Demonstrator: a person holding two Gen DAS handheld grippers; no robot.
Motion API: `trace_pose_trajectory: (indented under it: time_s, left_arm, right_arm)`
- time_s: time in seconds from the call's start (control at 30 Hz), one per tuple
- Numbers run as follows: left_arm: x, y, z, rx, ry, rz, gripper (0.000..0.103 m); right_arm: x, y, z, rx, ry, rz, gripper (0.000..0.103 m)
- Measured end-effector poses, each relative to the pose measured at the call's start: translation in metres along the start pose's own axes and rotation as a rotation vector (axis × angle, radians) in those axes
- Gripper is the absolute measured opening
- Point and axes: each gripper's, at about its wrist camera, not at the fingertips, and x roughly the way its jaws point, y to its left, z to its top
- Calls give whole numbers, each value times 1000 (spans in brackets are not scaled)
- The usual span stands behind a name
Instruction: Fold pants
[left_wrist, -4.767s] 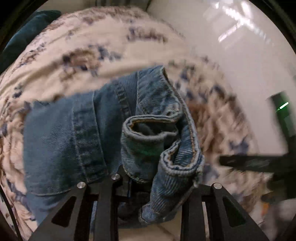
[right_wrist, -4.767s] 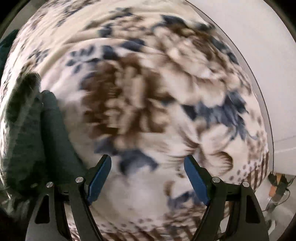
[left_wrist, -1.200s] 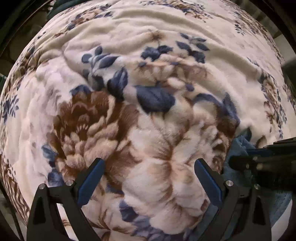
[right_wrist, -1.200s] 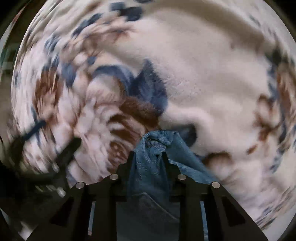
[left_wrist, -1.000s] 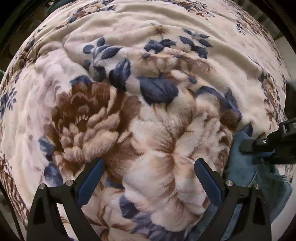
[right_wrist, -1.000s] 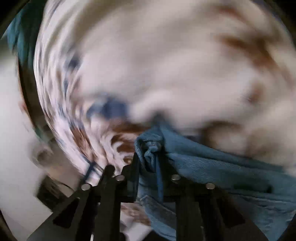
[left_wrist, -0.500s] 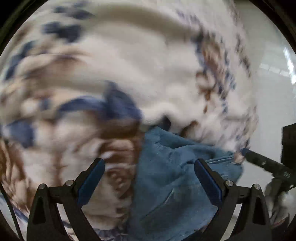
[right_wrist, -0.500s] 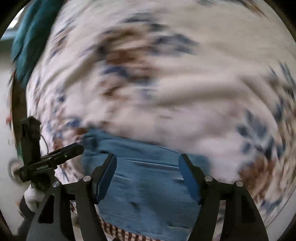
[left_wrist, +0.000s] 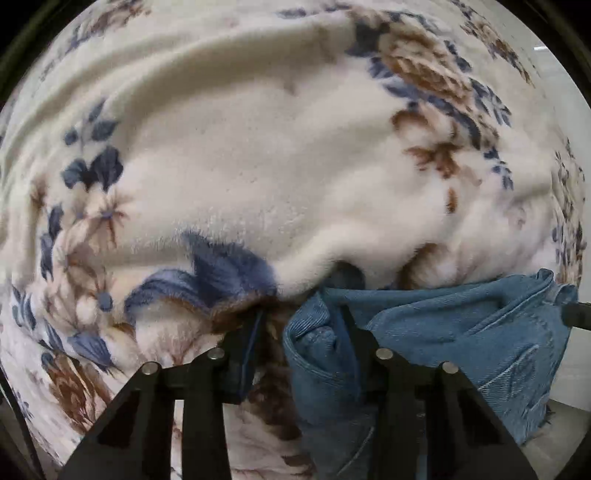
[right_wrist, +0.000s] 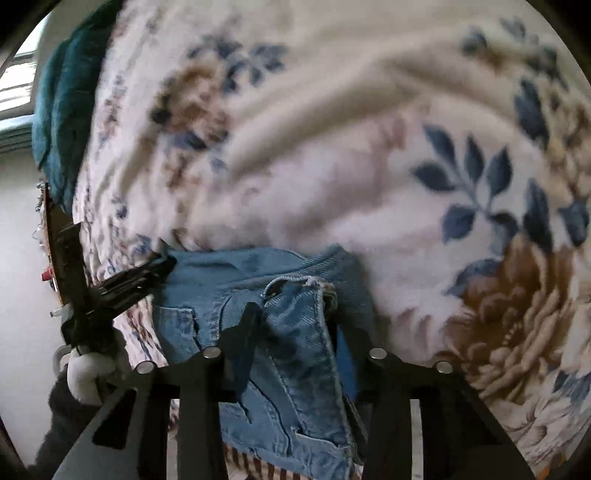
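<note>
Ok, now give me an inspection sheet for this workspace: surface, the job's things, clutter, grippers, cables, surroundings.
Surface: floral blanket, rumpled, covering the work area.
Job's things: pants, blue denim, bunched at the blanket's near edge.
Clutter: teal cloth at the blanket's far left edge.
Grippers: left gripper, jaws just been closing, a denim corner between them, a gap still showing on one side. Right gripper, jaws just been closing, the waistband fold filling them, apparently pinched.
Cables: nothing seen.
Surroundings: pale floor beside the blanket.
</note>
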Motion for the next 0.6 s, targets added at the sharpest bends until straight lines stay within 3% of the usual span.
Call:
trace_pose_trajectory:
  time_s: [0.07, 0.1, 0.17, 0.23, 0.3, 0.37, 0.43, 0.47, 0.5, 0.6]
  left_arm:
    - [-13, 8, 1, -50, -20, -60, 38]
    - [-22, 11, -2, -59, -37, -97, 41]
    - [-38, 16, -12, -102, -53, -158, 54]
    - [-54, 21, -30, -151, -75, -267, 71]
    - [-59, 27, -49, -188, -89, -288, 79]
    - [-45, 28, -54, -212, -47, -322, 81]
    - [-25, 17, -44, -213, 6, -298, 81]
    - [-22, 12, -41, -210, 5, -295, 81]
    - [-22, 8, -40, -207, -21, -276, 77]
    - [-24, -6, -32, -158, -88, -169, 64]
  right_arm:
    - [-7, 7, -6, -22, -67, -18, 38]
    - [-2, 0, -5, -6, -58, -23, 39]
    - [2, -12, 0, 28, -39, 0, 48]
    - [-2, -10, 0, -16, -43, 15, 53]
    - [-9, -2, -7, -77, -41, 13, 65]
    - [-4, 12, -13, -151, -26, 11, 72]
    - [5, 21, -18, -218, -6, -61, 72]
    - [9, 22, -18, -230, -6, -90, 60]
    - [10, 23, -19, -228, -18, -117, 43]
    - [-2, 26, -21, -208, -63, -110, 26]
